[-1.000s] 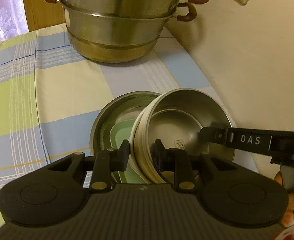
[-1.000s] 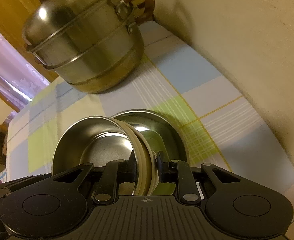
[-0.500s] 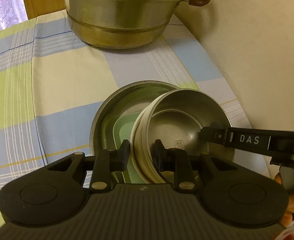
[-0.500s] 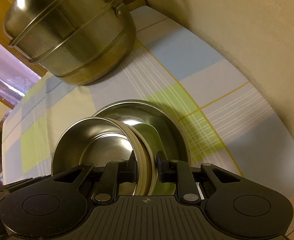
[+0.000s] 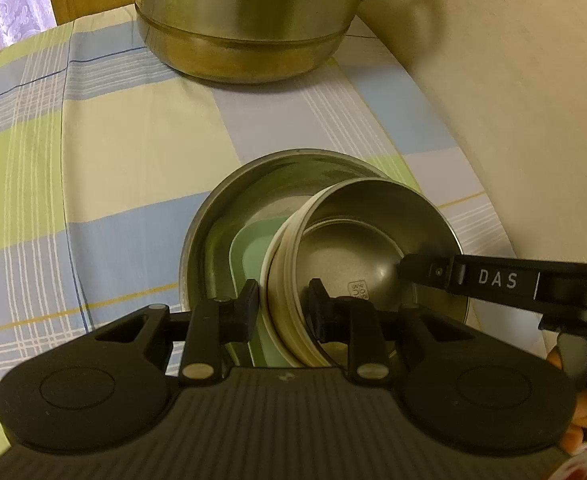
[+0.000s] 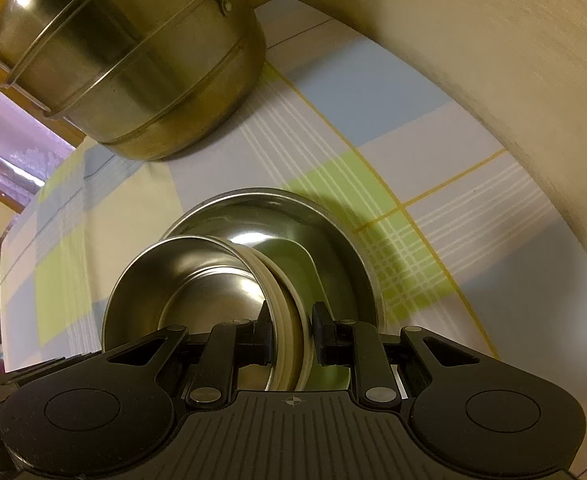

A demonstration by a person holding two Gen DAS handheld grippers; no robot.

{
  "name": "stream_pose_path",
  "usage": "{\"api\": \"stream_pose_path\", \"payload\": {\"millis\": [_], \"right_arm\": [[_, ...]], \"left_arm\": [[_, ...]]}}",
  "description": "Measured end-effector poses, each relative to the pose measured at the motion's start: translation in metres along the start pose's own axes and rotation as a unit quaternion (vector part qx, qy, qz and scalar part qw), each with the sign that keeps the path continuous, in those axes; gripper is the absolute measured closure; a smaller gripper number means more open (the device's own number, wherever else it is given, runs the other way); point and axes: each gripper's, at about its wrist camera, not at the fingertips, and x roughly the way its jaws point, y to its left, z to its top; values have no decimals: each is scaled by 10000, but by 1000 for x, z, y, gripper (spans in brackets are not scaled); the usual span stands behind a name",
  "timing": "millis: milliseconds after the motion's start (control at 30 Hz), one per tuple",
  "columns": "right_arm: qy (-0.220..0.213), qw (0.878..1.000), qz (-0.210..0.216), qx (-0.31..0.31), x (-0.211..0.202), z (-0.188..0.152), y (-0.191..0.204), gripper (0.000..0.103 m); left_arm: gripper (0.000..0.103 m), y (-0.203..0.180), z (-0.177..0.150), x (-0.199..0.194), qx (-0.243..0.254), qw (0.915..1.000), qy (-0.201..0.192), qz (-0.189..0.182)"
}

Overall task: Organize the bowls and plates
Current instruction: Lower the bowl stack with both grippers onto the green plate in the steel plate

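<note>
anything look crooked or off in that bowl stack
Yes. The cream-sided steel bowl sits tilted, not nested flat: it leans inside the larger steel bowl, over a pale green dish. Both the left hand-held gripper and right hand-held gripper clamp its rim. Nothing looks spilled or damaged.

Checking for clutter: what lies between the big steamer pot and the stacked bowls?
Only bare checked tablecloth between steamer pot and bowls, in both wrist views.

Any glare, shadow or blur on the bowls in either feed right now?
Left wrist: dim yellowish light, the small bowl sharp, no strong glare. Right wrist: bright highlight inside the large bowl, its shadow on the tablecloth, slight blur; both views fisheye-bent at the edges.
</note>
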Motion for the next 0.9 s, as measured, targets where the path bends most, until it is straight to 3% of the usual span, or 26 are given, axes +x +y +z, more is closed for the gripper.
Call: {"api": "stream_pose_path", "payload": {"millis": [900], "right_arm": [[62, 9999, 139, -31, 2, 1, -5, 83]], "left_arm": [[79, 5, 1, 1, -57, 9999, -76, -114]]}}
